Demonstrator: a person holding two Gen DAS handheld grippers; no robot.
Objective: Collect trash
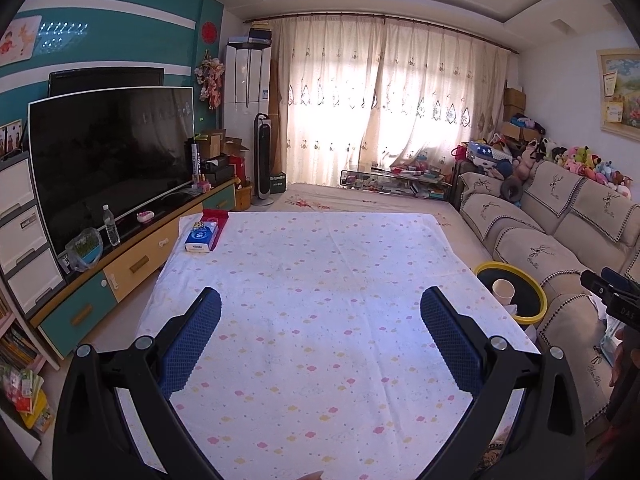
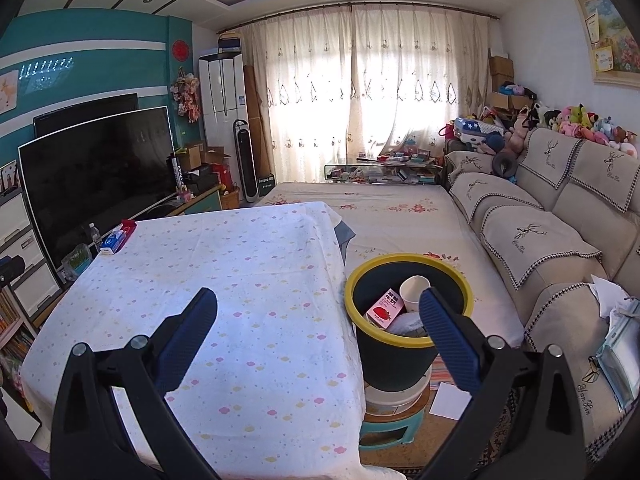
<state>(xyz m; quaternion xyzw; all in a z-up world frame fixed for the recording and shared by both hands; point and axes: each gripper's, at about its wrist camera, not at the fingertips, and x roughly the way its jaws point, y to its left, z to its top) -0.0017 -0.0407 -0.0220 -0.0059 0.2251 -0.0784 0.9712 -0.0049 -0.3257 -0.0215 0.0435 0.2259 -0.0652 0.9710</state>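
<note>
A dark bin with a yellow rim (image 2: 352, 280) stands on stools right of the table; it also shows in the left wrist view (image 1: 538, 300). In it lie a paper cup (image 2: 412, 286), a pink strawberry milk carton (image 2: 386, 308) and white paper (image 2: 406, 325). The cup shows in the left wrist view (image 1: 503, 291). My left gripper (image 1: 320, 300) is open and empty above the table's flowered cloth (image 1: 320, 264). My right gripper (image 2: 318, 304) is open and empty, over the table's right edge beside the bin.
A blue tissue pack (image 1: 202, 237) and a red box (image 1: 214, 216) lie at the table's far left corner. A TV (image 1: 108, 160) on a cabinet stands left. A sofa (image 2: 552, 248) with papers (image 2: 616, 320) runs along the right. A white card (image 2: 450, 400) lies on the floor.
</note>
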